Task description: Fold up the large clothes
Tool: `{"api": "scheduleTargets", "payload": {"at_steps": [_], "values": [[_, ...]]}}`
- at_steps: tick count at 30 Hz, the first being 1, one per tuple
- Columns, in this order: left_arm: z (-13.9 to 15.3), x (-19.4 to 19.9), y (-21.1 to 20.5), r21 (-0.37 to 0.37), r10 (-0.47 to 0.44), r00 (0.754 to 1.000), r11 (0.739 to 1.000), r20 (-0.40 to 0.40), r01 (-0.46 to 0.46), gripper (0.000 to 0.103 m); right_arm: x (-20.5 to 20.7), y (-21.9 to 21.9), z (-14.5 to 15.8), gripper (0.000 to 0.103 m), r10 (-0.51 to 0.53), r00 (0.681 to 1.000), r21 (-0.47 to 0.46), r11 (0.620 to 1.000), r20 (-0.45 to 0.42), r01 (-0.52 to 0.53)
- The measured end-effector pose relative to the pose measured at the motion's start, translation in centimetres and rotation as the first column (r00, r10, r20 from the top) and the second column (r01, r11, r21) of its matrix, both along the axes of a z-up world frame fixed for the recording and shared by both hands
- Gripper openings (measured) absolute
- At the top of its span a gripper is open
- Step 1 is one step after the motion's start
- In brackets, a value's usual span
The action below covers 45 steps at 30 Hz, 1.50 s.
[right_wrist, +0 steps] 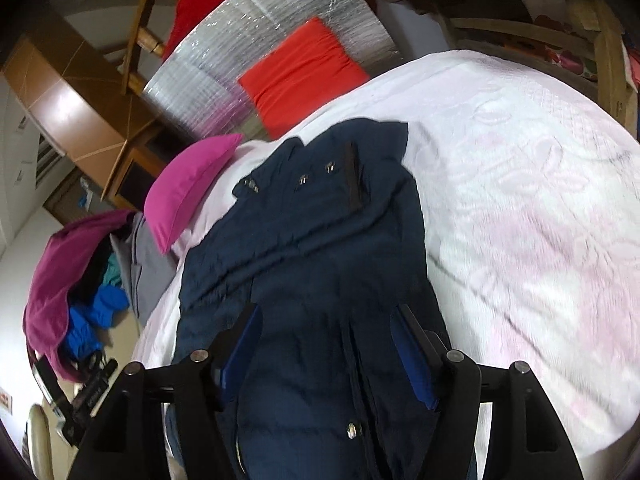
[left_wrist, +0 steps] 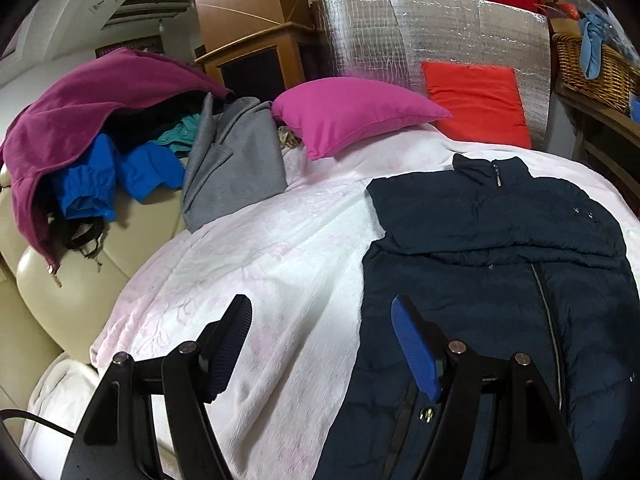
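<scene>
While the navy puffer jacket (right_wrist: 312, 248) lies flat on the white bedspread (right_wrist: 520, 200) with its long axis running away from us toward the collar, we hold the right gripper (right_wrist: 326, 352) directly over its hem and the left gripper (left_wrist: 322, 344) at its left edge, both with jaws apart and empty.

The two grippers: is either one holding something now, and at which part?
Nothing is held. The left gripper and the right gripper both stand open above the navy jacket.
</scene>
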<state>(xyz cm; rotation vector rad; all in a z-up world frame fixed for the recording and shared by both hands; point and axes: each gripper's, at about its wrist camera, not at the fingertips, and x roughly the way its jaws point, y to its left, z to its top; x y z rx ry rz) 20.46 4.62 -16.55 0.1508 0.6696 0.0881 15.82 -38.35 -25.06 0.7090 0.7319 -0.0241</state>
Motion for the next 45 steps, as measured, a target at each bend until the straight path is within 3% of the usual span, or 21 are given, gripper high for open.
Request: {"api": "scheduleTargets", "payload": {"at_steps": [5, 9, 15, 19, 23, 25, 26, 27, 31, 33, 35, 37, 39, 42, 45], "values": [[-1.0, -1.4, 1.6, -0.052, 0.018, 0.998, 0.998, -0.057, -0.021, 0.075, -2.5, 0.9, -1.2, 0.070, 0.037, 0.999, -0.037, 0.999, -0.013, -0.038], [-2.7, -2.7, 4.5, -0.162, 0.031, 0.987, 0.985, -0.158, -0.057, 0.080, -4.5, 0.6, -2.4, 0.071, 0.048, 0.998, -0.043, 0.998, -0.038, -0.050], [-6.1, -4.0, 9.5, -0.328, 0.064, 0.938, 0.927, -0.339, -0.182, 0.080, -8.0, -1.2, -4.3, 0.071, 0.036, 0.997, 0.011, 0.999, -0.070, -0.035], [-8.1, -4.8, 9.2, -0.427, -0.033, 0.910, 0.890, -0.414, -0.162, 0.080, -9.9, -1.2, -5.4, 0.073, 0.052, 0.995, 0.058, 0.997, -0.090, -0.047], [-10.4, -4.9, 7.0, -0.414, -0.103, 0.863, 0.901, -0.494, -0.129, 0.080, -10.4, -0.1, -6.1, 0.073, 0.089, 0.988, 0.063, 0.995, -0.126, -0.081], [-11.5, -4.8, 6.5, -0.413, -0.112, 0.841, 0.900, -0.530, -0.141, 0.068, -10.4, 0.4, -6.4, 0.074, 0.103, 0.984, 0.059, 0.994, -0.146, -0.095], [-11.9, -4.8, 6.4, -0.417, -0.118, 0.833, 0.898, -0.540, -0.143, 0.053, -10.4, 0.6, -6.7, 0.075, 0.106, 0.981, 0.053, 0.994, -0.160, -0.099], [-12.2, -4.7, 6.2, -0.421, -0.128, 0.825, 0.896, -0.550, -0.142, 0.047, -10.3, 0.7, -6.9, 0.075, 0.106, 0.980, 0.049, 0.994, -0.169, -0.099], [-12.9, -4.6, 5.8, -0.421, -0.127, 0.818, 0.895, -0.562, -0.150, 0.049, -10.0, 0.9, -8.1, 0.075, 0.094, 0.972, 0.051, 0.995, -0.214, -0.085], [-13.3, -4.4, 5.6, -0.420, -0.124, 0.809, 0.893, -0.574, -0.161, 0.062, -9.8, 1.1, -8.6, 0.075, 0.083, 0.970, 0.033, 0.996, -0.230, -0.077], [-13.8, -4.1, 5.7, -0.417, -0.117, 0.799, 0.891, -0.589, -0.177, 0.065, -9.5, 1.4, -9.5, 0.075, 0.077, 0.961, 0.009, 0.997, -0.267, -0.077], [-14.0, -4.2, 5.3, -0.422, -0.127, 0.796, 0.890, -0.592, -0.171, 0.065, -9.2, 2.0, -9.8, 0.076, 0.082, 0.956, -0.032, 0.995, -0.281, -0.094], [-14.0, -4.5, 4.9, -0.419, -0.137, 0.803, 0.895, -0.580, -0.150, 0.061, -9.2, 2.8, -9.3, 0.068, 0.109, 0.955, -0.074, 0.988, -0.274, -0.134], [-14.0, -4.6, 4.2, -0.425, -0.158, 0.804, 0.896, -0.574, -0.128, 0.050, -9.5, 3.2, -8.6, 0.063, 0.151, 0.961, -0.067, 0.983, -0.231, -0.171], [-14.0, -4.3, 4.1, -0.427, -0.161, 0.801, 0.895, -0.576, -0.127, 0.050, -9.7, 2.3, -8.9, 0.063, 0.136, 0.962, -0.038, 0.988, -0.237, -0.149]]}}
